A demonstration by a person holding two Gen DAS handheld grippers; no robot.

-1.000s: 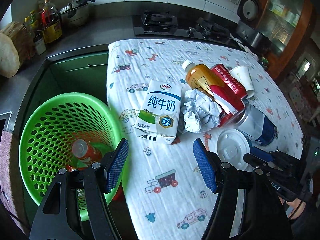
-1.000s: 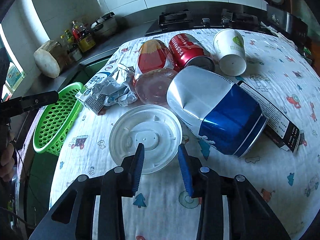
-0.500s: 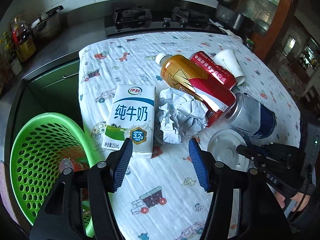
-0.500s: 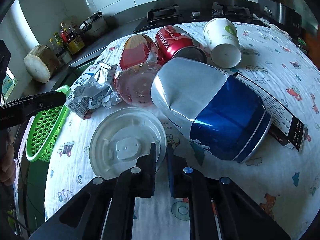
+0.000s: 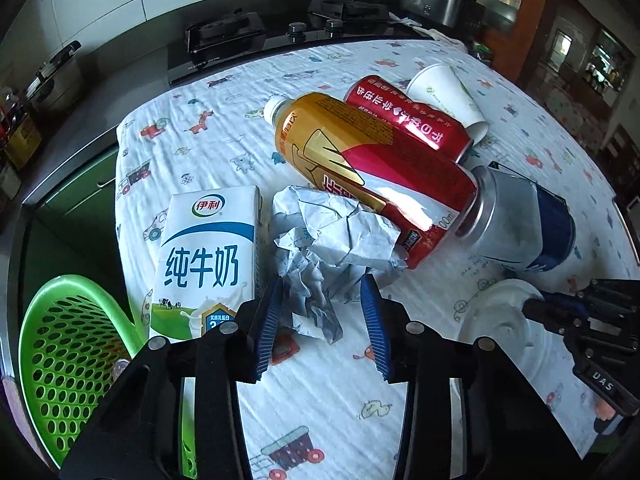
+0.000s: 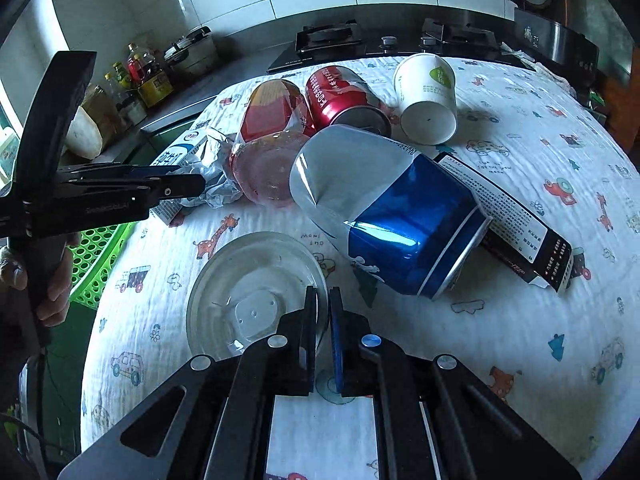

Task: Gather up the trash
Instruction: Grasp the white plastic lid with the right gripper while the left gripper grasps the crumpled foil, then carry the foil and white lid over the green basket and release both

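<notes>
**Grippers at the trash pile**

Left gripper (image 5: 322, 312): spread wide, blue pads on either side of the near edge of the crumpled paper (image 5: 332, 236), not pressing it. Right gripper (image 6: 322, 316): clenched on the near rim of the white plastic lid (image 6: 256, 292), pads nearly together with the thin edge between them.

Laid out on a cartoon-print cloth (image 5: 328, 412): milk carton (image 5: 208, 264) flat, just left of the paper and touching it; orange-and-red drink bottle (image 5: 360, 160) on its side behind the paper, base against a dented silver-and-blue can (image 6: 384, 208); red can (image 5: 404, 116) beside the bottle; white paper cup (image 6: 426, 96) tipped over at the far end. Flattened dark box (image 6: 516, 216) partly under the blue can. Green perforated basket (image 5: 68, 352) off the cloth's left edge, below table level.
</notes>
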